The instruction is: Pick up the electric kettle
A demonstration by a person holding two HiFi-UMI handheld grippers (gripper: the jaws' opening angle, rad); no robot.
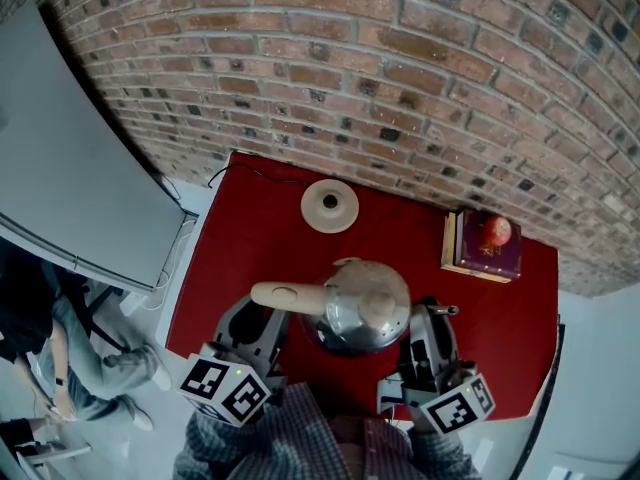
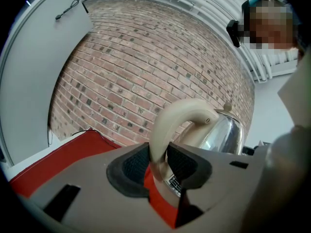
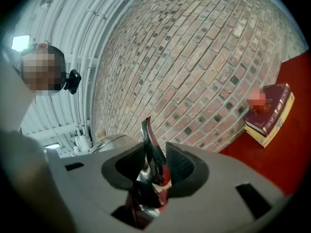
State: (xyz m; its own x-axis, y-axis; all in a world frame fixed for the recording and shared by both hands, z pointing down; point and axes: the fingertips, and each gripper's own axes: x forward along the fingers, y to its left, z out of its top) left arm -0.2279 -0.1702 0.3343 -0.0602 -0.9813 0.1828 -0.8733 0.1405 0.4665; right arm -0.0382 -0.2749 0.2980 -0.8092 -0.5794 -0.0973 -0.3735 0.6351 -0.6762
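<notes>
Kettle (image 1: pixel 365 308) is near the front-centre of the red table (image 1: pixel 240 238), steel body w/ domed lid, beige handle (image 1: pixel 285 295) pointing to the left of the head view, spout (image 1: pixel 445 310) to the right. It's off its base: the round beige base plate (image 1: pixel 330 206) sits alone further back, well apart, nearer the brick wall (image 1: pixel 400 68). Dark shadow under the body. Prob. lifted clear of the table, but can't confirm from the head view.

L gripper (image 1: pixel 268 313): clamped on the handle. The left gripper view shows the jaws (image 2: pixel 158 161) set fairly wide w/ both dark pads (image 2: pixel 136 166) pressed on the lower run of the handle loop (image 2: pixel 180 113), and the shiny body behind it.

R gripper (image 1: pixel 428 320): on the spout. The right gripper view has the thin dark spout (image 3: pixel 151 149) standing upright between its jaws (image 3: pixel 155 165), also fairly wide. Right-hand pad (image 3: pixel 181 165) is against it; contact on the other side is less clear. Kettle lid and knob show just beyond, to the left.

Other stuff: stack of books (image 1: pixel 483 248) at the table's back-right corner, small red round item (image 1: pixel 495 231) on top. Black cable (image 1: pixel 240 173) trails off the back-left edge. Grey panel (image 1: pixel 70 168) stands left of the table, and a person (image 1: pixel 50 338) sits on the floor below it.
</notes>
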